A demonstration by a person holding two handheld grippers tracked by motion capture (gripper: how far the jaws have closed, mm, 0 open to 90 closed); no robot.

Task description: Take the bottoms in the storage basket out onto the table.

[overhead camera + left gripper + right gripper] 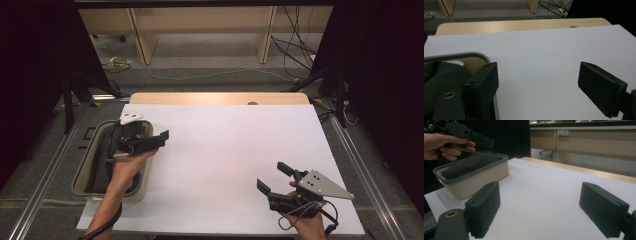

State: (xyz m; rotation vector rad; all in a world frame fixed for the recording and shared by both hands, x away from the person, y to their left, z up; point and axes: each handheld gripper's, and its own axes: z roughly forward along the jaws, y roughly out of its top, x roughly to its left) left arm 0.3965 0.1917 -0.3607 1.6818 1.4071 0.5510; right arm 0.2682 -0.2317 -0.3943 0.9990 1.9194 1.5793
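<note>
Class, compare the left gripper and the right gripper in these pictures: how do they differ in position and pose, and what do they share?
The left gripper hangs over the bin of dark cloth at the table's left edge; the right gripper sits near the front right, over bare white tabletop. The left points right across the table; the right points up-left. Both are black, hand-held, with jaws open and holding nothing.

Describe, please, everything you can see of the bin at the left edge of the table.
The bin is an oblong tub with cream walls and a grey rolled rim, plastic by its look. It stands upright on the white table at its left edge. Dark folded cloth fills it to about rim height. The left gripper is held above it with jaws open; whether it touches the bin cannot be told.
</note>
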